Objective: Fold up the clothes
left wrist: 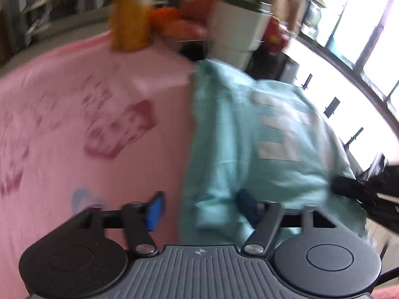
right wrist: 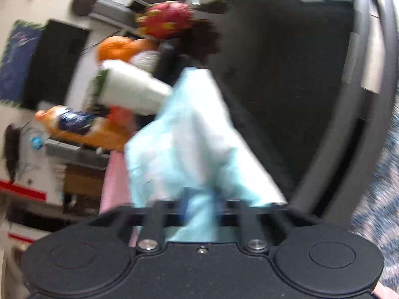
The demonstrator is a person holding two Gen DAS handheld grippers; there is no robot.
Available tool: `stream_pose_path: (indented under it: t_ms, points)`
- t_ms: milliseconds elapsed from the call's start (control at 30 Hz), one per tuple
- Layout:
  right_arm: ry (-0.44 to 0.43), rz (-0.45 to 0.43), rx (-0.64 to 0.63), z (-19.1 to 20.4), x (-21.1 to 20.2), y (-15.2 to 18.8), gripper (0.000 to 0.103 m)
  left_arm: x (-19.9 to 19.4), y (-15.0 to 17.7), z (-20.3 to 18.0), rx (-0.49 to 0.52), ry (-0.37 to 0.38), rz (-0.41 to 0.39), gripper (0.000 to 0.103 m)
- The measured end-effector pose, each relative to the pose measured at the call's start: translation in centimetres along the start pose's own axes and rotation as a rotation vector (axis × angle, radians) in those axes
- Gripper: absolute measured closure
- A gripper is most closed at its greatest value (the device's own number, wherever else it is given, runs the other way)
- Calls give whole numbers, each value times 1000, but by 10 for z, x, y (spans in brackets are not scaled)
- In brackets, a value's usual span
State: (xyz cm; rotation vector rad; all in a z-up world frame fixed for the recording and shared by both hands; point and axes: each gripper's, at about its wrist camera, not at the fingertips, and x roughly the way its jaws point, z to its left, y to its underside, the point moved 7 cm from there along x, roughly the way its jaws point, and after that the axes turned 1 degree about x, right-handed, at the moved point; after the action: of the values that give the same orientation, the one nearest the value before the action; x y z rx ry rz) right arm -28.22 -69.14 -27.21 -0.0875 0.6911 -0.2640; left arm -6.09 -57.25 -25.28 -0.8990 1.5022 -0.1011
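Clothes first: your pale turquoise garment (left wrist: 251, 149) with white block print lies ahead and right of your left gripper (left wrist: 199, 208), draped over the edge of the pink printed cloth (left wrist: 74, 114) covering the bench. That left gripper is spread wide, its blue pads (left wrist: 154, 210) apart, one over the pink cloth and the other against the garment's hem, gripping nothing. Your right gripper (right wrist: 199, 211) is closed on a bunched fold of the same garment (right wrist: 189, 134), which rises ahead of it. Beyond stand a white planter (left wrist: 234, 25), an orange bottle (left wrist: 129, 17) and oranges (left wrist: 174, 20).
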Motion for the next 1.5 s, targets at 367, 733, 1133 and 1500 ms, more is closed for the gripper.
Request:
stream_pose_path:
  t_ms: [367,733,1133,1500]
  points:
    - [-103,-53,-155,17,-35,30,89,-45,6,-18,42,73,-98,44]
    - [-45,-168,-179,16,-35,18,74,-62,16,-17,85,-134,14,32]
    - [-111,-266,-366,138,-127,45,28,-183,3,-30,132,-152,-106,4]
    - [129,-302,-657,200,-220,99,0,-218,22,-40,125,-45,-97,1]
